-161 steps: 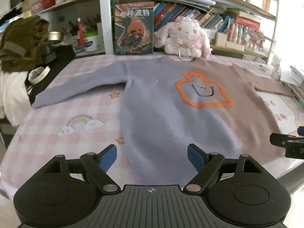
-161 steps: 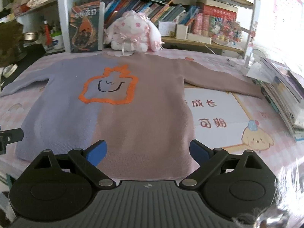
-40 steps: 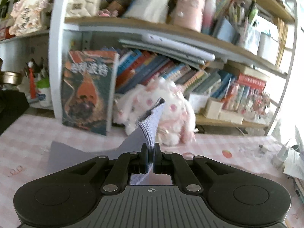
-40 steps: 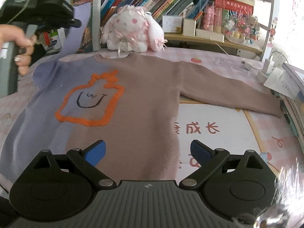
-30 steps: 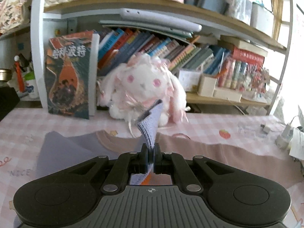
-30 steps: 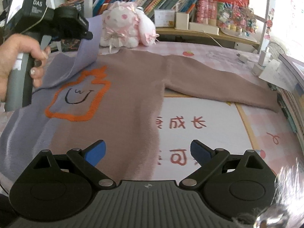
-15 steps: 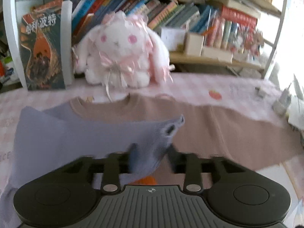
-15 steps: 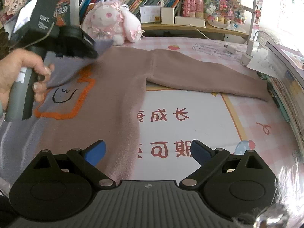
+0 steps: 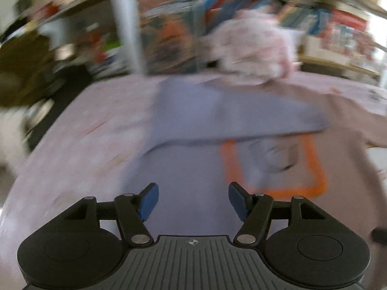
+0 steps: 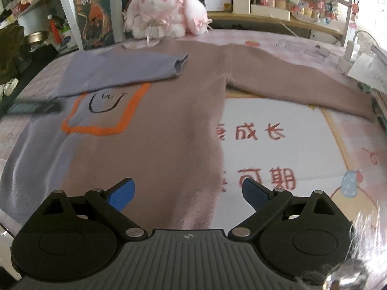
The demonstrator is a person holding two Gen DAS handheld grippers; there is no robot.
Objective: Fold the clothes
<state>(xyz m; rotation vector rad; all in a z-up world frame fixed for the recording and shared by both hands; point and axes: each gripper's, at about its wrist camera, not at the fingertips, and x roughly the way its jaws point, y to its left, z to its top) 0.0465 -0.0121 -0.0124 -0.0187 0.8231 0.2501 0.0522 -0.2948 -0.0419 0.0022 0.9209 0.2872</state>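
Left gripper (image 9: 192,199) open above sweater (image 9: 193,125)

Plush rabbit (image 10: 164,12) beside a poster (image 10: 95,15); books, perhaps, behind.

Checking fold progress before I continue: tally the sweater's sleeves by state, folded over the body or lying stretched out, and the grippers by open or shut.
Sleeves folded over the body: 1, the lavender sleeve
Sleeves stretched out: 1, the brown sleeve
Grippers open: 2, the left gripper and the right gripper
Grippers shut: 0
Total: 2 sleeves, 2 grippers
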